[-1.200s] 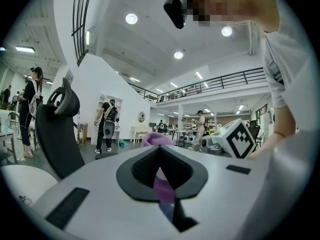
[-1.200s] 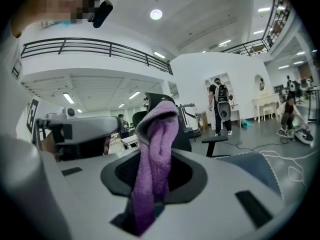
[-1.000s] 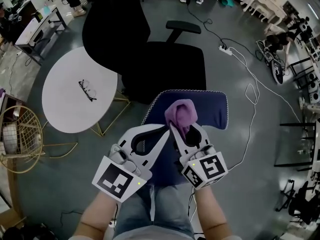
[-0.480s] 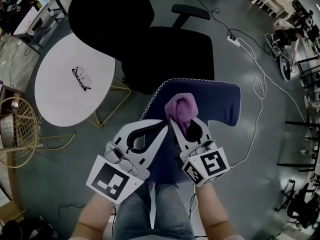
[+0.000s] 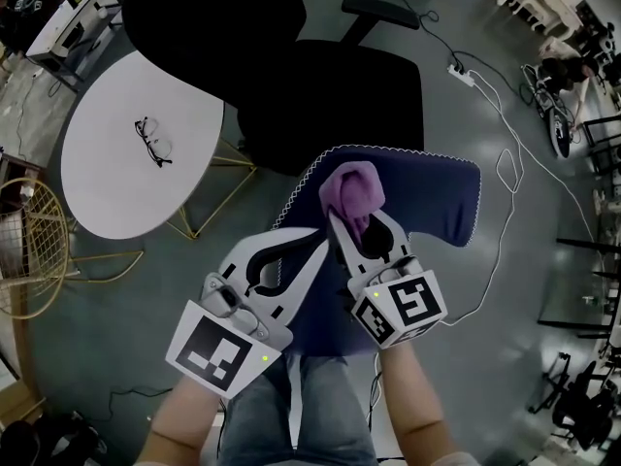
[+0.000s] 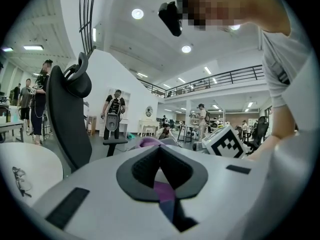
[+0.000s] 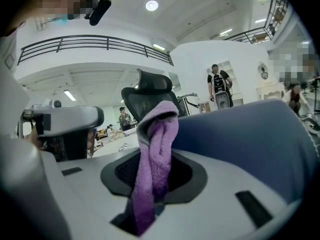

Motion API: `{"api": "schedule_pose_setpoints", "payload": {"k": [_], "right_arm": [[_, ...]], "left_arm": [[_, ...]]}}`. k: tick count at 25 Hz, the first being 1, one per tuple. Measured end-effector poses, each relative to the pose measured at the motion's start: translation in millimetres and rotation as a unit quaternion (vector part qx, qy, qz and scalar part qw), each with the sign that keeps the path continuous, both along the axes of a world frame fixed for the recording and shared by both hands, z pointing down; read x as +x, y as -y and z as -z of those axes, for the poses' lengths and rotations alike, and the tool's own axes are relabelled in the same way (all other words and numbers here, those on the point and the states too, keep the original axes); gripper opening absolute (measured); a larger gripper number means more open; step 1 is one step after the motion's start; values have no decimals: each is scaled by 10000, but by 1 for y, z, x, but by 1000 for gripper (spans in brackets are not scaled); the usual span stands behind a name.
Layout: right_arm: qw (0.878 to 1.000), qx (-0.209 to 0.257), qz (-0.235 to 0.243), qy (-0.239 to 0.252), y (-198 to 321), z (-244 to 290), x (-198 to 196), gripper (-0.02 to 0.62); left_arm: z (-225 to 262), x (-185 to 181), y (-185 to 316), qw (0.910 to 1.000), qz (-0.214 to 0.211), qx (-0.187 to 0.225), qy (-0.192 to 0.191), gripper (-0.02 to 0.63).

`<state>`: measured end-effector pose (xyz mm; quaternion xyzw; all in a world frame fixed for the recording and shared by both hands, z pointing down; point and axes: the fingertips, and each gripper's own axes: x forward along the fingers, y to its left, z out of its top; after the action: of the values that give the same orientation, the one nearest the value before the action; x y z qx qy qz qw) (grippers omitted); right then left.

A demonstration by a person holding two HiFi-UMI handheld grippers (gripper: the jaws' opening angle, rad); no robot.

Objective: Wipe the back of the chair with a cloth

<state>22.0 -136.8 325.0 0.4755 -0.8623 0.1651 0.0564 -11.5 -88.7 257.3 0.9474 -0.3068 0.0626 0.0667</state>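
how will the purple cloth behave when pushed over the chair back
Likely floppy: the cloth folds and bunches above the right gripper. Probably light, since a pinch holds it up. Its fuzzy pile should drag on the chair back.

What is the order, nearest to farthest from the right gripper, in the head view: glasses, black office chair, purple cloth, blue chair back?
1. purple cloth, in the jaws of the right gripper.
2. blue chair back, just beyond the cloth.
3. black office chair, farther ahead.
4. glasses, far left on the white table.
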Motion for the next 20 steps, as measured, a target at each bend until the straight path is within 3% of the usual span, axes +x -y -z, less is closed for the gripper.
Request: {"api": "schedule_pose_setpoints", "payload": {"k": [10,20], "right_arm": [[9998,-84,-193,54,26,-4,-4,110],[9983,-59,-581,6,29,-4,17,106]], "left_arm": [[-1,-8,5,9999,141,34,70,12],[-7,-1,-2,9999,111,-28,117,14]]}}
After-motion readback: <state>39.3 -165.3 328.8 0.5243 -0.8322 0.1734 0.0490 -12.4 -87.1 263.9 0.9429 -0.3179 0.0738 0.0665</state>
